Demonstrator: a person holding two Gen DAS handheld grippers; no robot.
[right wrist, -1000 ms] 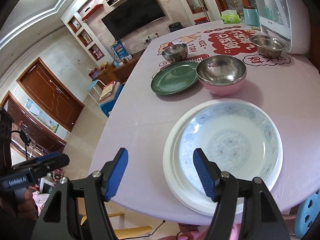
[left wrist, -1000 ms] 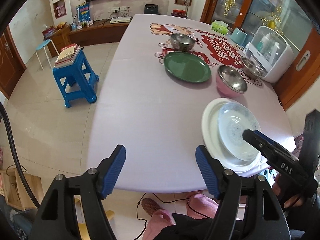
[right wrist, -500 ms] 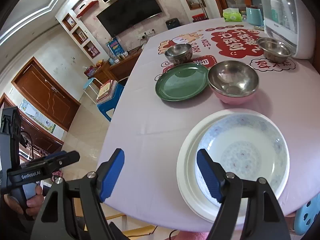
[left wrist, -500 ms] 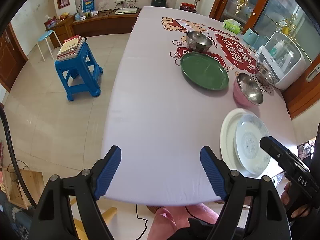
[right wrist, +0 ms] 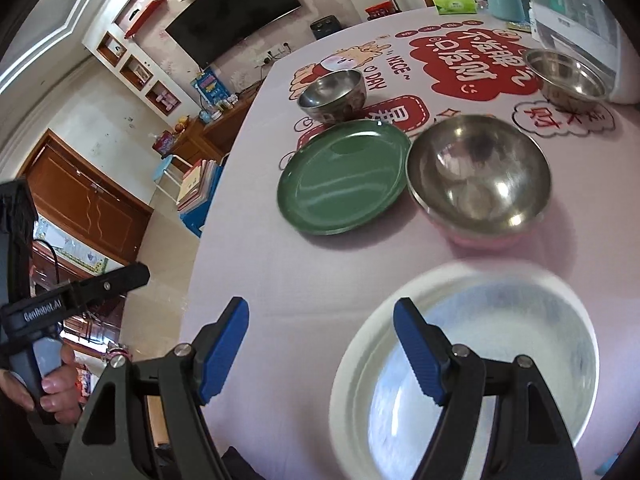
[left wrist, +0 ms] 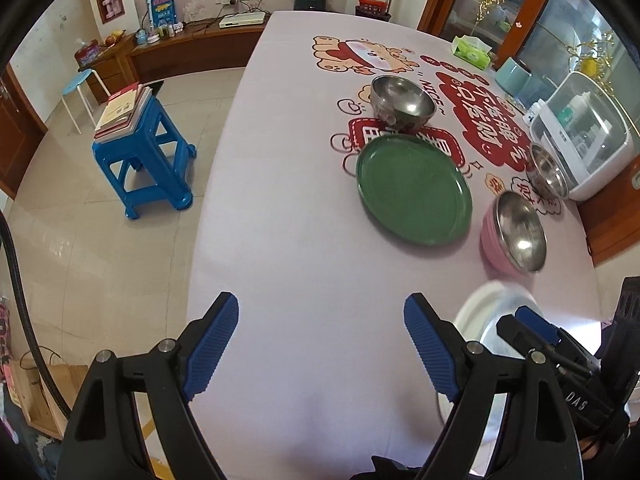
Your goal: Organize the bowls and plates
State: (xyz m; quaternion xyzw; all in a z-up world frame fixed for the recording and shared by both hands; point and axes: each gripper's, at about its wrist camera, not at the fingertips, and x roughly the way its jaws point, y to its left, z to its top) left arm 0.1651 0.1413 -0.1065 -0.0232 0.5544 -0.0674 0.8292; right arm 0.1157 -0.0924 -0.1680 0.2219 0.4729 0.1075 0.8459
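Note:
A white plate with a blue-patterned shallow plate on it sits at the table's near right edge; it also shows in the left wrist view. Beyond it stand a pink bowl with a steel inside, a green plate, and two steel bowls. My left gripper is open and empty above the bare near table. My right gripper is open and empty, its right finger over the white plate's left rim.
A white appliance stands at the table's right edge, with a tissue box and a teal container behind. A blue stool with books stands on the floor to the left.
Both grippers have moved forward over the table, so the dishes appear larger and closer. The right gripper's finger now overlaps the white plate's rim. Both stayed open.

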